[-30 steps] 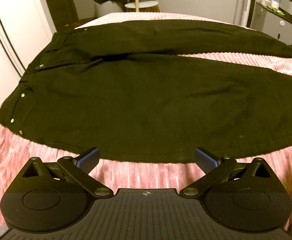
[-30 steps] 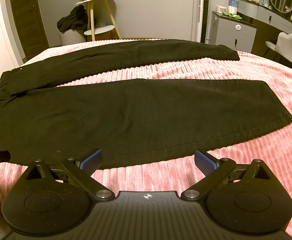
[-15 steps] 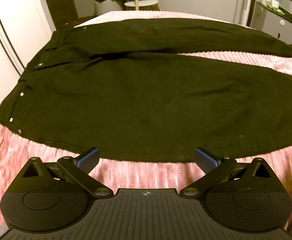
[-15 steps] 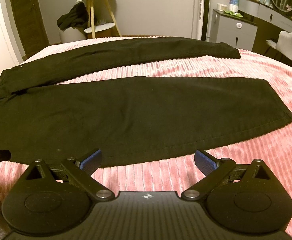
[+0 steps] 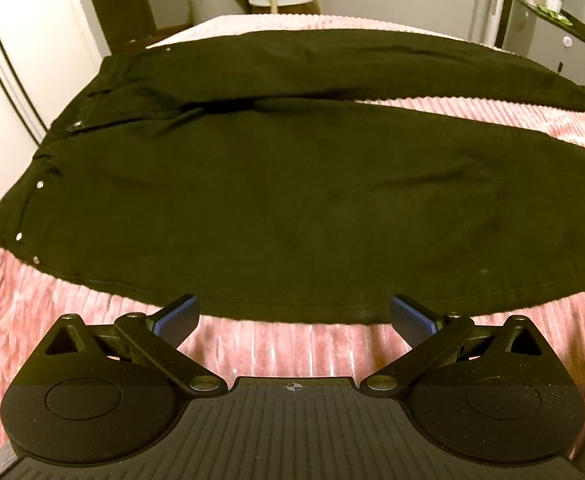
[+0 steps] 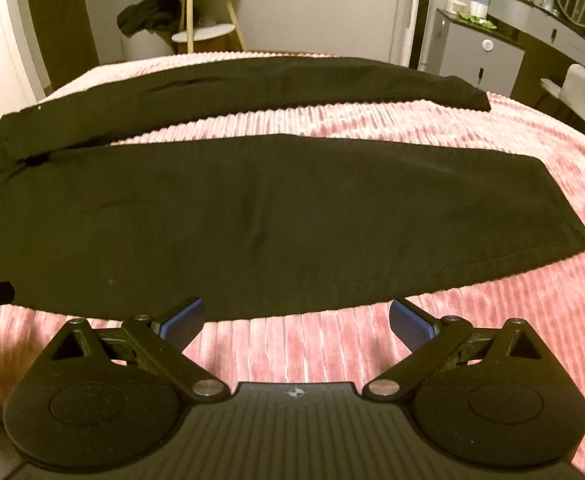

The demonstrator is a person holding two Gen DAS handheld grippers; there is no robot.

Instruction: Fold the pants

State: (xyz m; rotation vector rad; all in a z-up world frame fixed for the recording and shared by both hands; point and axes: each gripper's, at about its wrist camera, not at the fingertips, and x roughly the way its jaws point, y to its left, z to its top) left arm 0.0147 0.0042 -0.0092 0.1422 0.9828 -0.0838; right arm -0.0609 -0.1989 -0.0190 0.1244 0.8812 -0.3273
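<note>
- The black pants (image 5: 292, 200) lay flat on the pink bedspread (image 6: 472, 320), legs apart, not yet folded.
- Left gripper (image 5: 292, 316) and right gripper (image 6: 296, 318) both hovered spread wide, empty, near the hem side.
- Next move probably needs pinching the near leg's edge.

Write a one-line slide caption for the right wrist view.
Open right claw faces black pants spread flat on a pink bedspread.
</note>
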